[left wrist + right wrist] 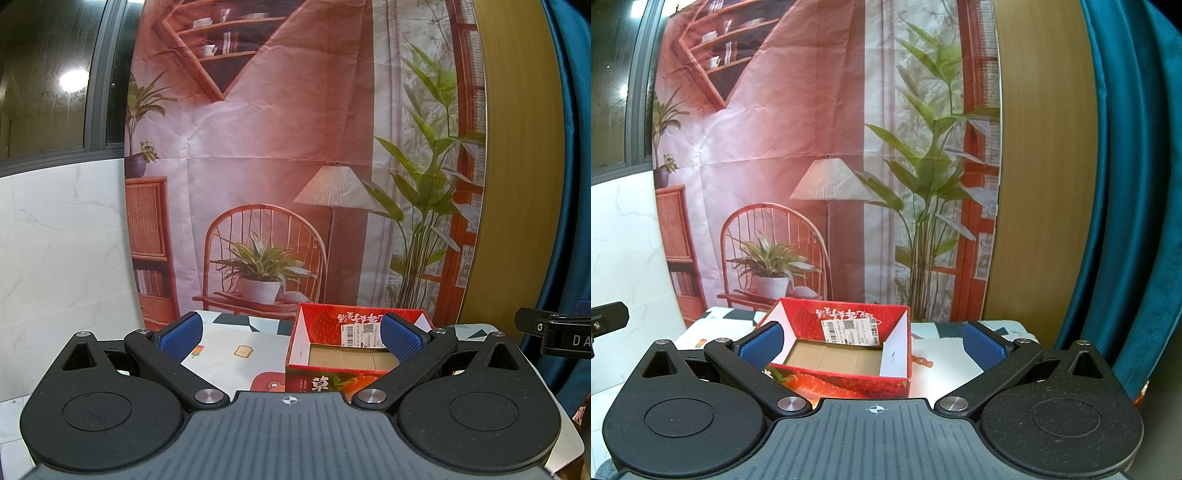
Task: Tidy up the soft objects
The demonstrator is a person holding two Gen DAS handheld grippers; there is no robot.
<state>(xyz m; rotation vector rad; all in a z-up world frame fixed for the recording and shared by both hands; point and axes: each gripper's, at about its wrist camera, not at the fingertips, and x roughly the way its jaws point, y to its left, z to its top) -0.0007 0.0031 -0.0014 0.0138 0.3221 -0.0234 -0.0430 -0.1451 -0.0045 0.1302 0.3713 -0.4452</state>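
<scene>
A red strawberry-print cardboard box (317, 382) stands open on the table, its brown bottom bare and a white shipping label on its far inner wall. It also shows in the right wrist view (849, 384). My left gripper (291, 338) is open and empty, held above the table with the box behind its right finger. My right gripper (873, 345) is open and empty, with the box behind its left finger. No soft objects are in view.
The table (229, 354) has a white cloth with small cartoon prints. A printed room backdrop (280, 147) hangs behind it. A teal curtain (1130, 184) and a wood panel (1045, 166) stand at the right. Marble wall tiles (55, 240) are at the left.
</scene>
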